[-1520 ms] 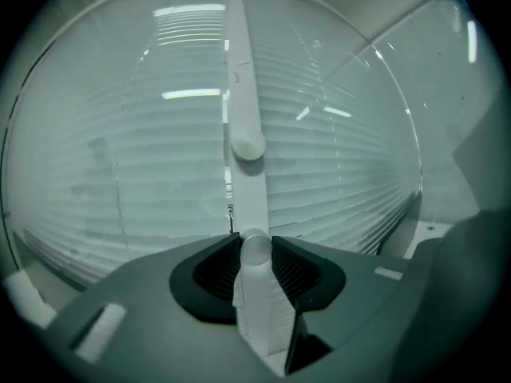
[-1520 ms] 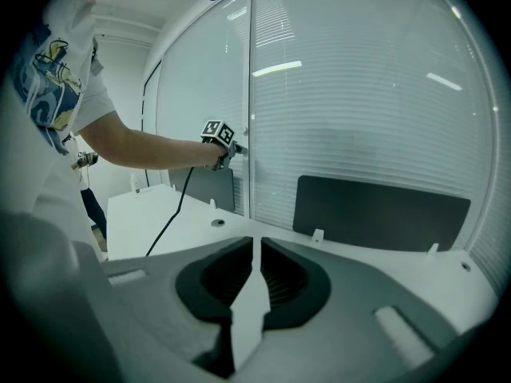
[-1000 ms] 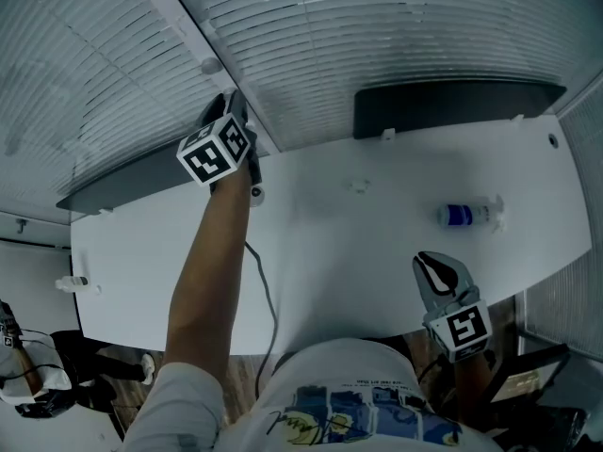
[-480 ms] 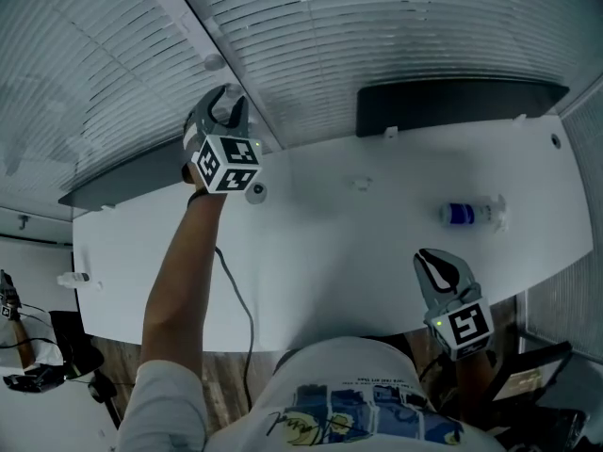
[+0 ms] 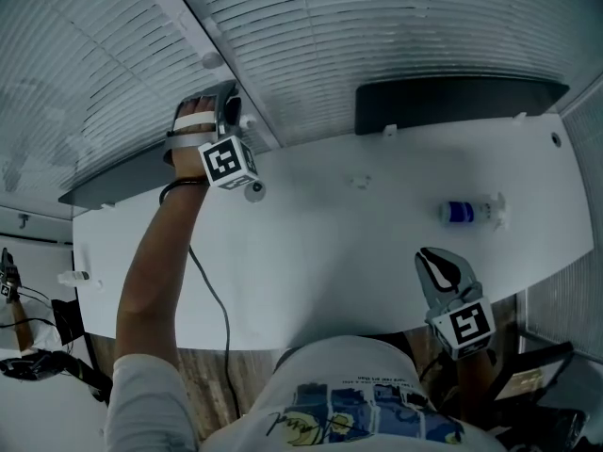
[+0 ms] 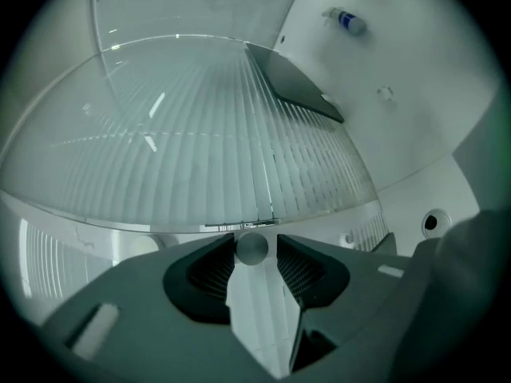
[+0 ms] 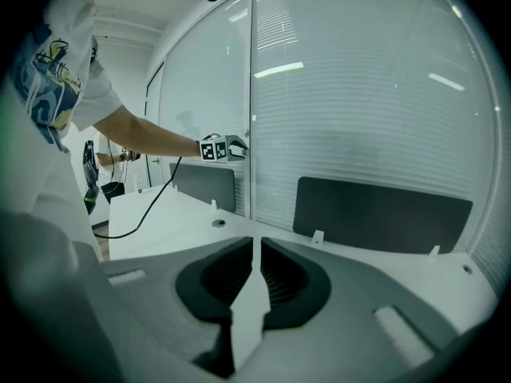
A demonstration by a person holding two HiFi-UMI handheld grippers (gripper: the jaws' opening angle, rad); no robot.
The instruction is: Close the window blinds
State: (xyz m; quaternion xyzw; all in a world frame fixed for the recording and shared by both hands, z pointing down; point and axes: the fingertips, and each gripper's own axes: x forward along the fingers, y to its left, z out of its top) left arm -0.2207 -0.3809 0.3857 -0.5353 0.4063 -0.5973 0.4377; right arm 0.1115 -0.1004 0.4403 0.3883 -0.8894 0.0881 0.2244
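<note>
The left hand-held gripper (image 5: 232,109) is reaching right up to the blinds (image 5: 396,36). Its jaws have just been moving apart and are sitting wide around the little knob (image 6: 252,247), not squeezing it. The right hand-held gripper (image 5: 435,266) is hanging far back by the table (image 5: 330,252), jaws pressed together.

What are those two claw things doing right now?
Left gripper: open, just been opening; small round grey knob between jaws, ungripped.
Right gripper: shut, empty.
</note>
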